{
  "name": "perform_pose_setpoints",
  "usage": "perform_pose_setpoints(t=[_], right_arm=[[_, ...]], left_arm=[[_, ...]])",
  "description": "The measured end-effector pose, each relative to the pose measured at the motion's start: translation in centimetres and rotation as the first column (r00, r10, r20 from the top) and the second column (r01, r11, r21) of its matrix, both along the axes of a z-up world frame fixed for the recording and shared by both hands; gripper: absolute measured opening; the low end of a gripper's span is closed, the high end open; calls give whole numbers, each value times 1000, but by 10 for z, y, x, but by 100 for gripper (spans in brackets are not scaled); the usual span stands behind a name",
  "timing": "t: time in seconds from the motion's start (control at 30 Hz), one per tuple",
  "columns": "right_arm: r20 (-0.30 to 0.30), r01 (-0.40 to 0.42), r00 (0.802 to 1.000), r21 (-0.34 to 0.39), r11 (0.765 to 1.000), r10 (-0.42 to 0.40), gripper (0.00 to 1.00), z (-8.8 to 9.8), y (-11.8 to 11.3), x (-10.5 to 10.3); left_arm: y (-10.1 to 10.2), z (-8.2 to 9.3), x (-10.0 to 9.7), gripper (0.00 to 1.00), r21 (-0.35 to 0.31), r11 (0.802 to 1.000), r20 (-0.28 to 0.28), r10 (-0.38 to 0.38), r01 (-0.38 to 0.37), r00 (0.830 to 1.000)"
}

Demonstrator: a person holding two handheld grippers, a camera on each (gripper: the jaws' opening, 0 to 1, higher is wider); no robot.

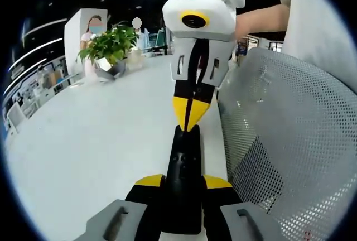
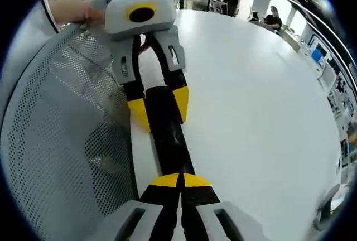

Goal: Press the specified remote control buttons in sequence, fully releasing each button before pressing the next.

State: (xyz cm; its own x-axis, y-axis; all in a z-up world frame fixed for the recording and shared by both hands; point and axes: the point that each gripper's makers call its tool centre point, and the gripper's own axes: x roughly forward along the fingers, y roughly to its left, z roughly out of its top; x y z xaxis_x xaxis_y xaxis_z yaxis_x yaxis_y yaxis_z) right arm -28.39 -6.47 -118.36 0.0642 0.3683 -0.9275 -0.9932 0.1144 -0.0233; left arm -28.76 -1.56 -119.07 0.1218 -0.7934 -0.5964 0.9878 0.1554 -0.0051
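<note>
A black remote control is held above the white table, and my left gripper is shut on its sides near one end. In the left gripper view my right gripper comes down from the top with its yellow tips pressed together on the remote's far end. The right gripper view shows the same from the other side. There, my right gripper is shut, its tips on the near end of the remote control. My left gripper clamps it farther along. The buttons under the tips are hidden.
A grey mesh chair back stands close beside the grippers, at the edge of the wide white table. A potted plant sits at the table's far end, with people behind it. A person's bare forearm reaches over the chair.
</note>
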Motion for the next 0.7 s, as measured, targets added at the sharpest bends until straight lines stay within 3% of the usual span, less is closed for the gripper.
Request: perform_pose_setpoints(t=[0.23,0.47,0.6,0.7], right_arm=[[-29,-6,1000,-34,999,6,0,-1,-1,0],[60,27,998,113,993,-34,0,1,-2,-1],[-3,141,990,157,977,-143,0,3,-2,-1],[-15,129,992,160,979,-128,0,6,2,-1]], left_arm=[[0,0,0,25,-4,1000,-2,3,-3,1000],[0,0,-1,25,-3,1000,-2,2,-2,1000],[0,0,-1,25,-3,1000,-2,2,-2,1000],[0,0,-1,25,-3,1000,-1,2,-2,1000]])
